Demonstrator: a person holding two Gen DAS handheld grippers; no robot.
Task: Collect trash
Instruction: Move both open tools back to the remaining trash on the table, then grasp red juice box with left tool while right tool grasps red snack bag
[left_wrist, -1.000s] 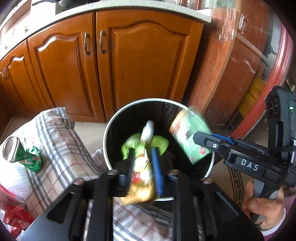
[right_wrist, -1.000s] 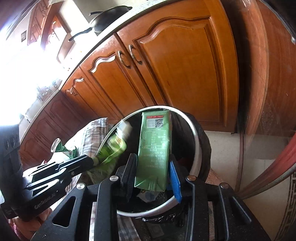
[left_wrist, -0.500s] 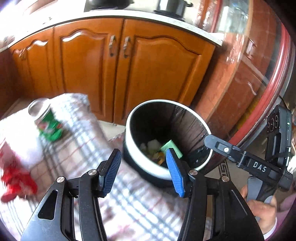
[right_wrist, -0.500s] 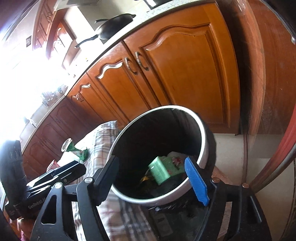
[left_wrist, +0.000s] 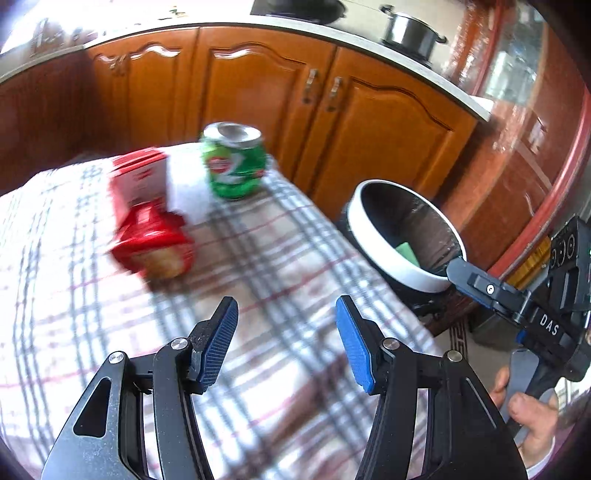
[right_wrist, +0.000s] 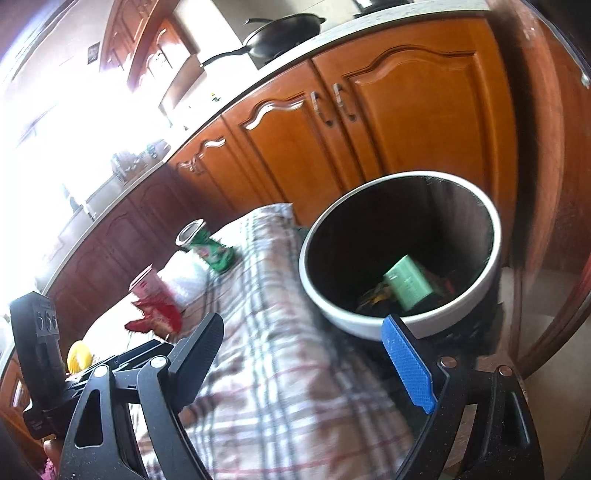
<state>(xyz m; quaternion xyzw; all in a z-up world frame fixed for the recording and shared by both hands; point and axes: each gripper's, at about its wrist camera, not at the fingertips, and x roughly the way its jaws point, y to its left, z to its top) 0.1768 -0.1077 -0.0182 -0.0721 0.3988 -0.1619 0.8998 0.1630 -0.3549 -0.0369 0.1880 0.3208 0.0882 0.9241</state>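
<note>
1. Some trash is already in the round bin: a green carton lies at the bottom.
2. Two pieces wait on the checked cloth: a shiny dented green can and a crinkly red bag.
3. Left gripper and right gripper have jaws apart, holding nothing.

Left tongs: black frame, ribbed blue pads, silver screws | Right tongs: black frame, one blue pad, white "DAS" lettering | Hand: bare skin, white cuff
</note>
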